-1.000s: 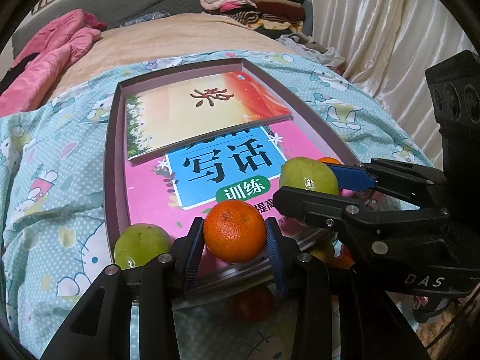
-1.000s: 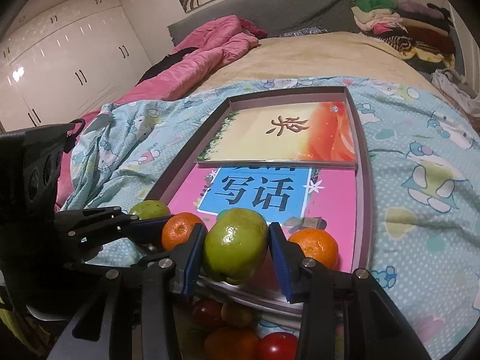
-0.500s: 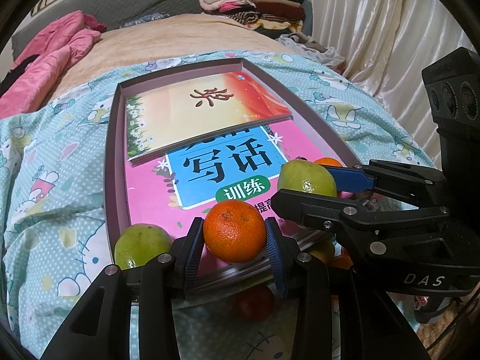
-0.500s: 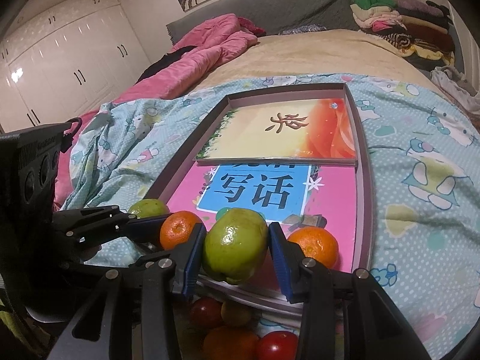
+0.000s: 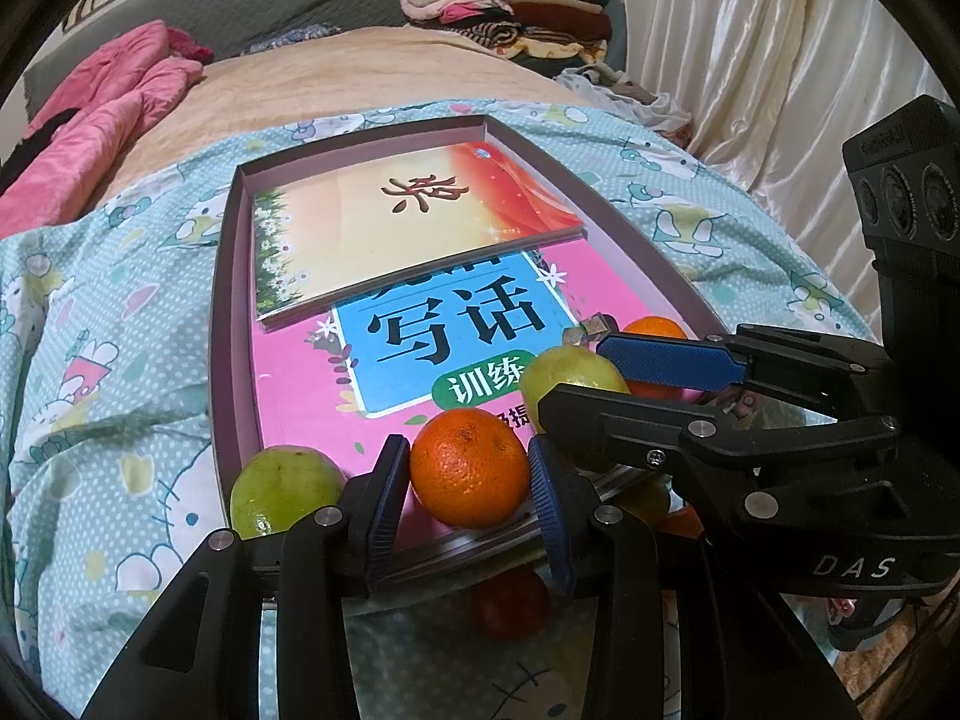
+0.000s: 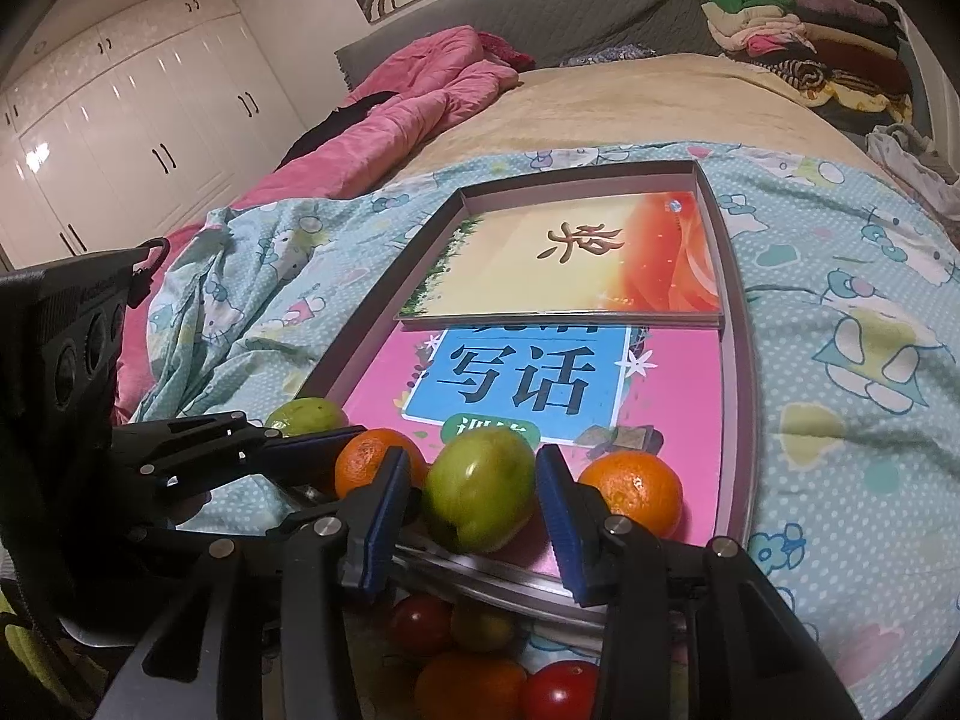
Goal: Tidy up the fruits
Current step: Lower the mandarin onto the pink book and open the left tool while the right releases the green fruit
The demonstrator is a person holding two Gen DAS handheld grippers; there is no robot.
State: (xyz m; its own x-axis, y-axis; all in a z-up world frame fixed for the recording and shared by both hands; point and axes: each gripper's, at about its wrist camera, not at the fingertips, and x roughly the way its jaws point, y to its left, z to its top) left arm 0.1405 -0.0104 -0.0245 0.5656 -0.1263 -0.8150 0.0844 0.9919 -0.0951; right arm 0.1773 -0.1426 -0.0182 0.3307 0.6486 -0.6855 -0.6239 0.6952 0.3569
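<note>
A blue sheet with cartoon cats [image 6: 840, 324] covers the near end of the bed [image 6: 648, 102]. A pink blanket [image 6: 420, 102] lies bunched by the grey headboard [image 6: 540, 6], near folded clothes [image 5: 510, 6]. White cupboards [image 6: 132, 108] and a shiny curtain [image 5: 780, 54] stand at the sides.

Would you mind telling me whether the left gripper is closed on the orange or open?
Closed on it: the left gripper has both blue pads pressed against the sides of the orange, above the tray's near edge.
</note>
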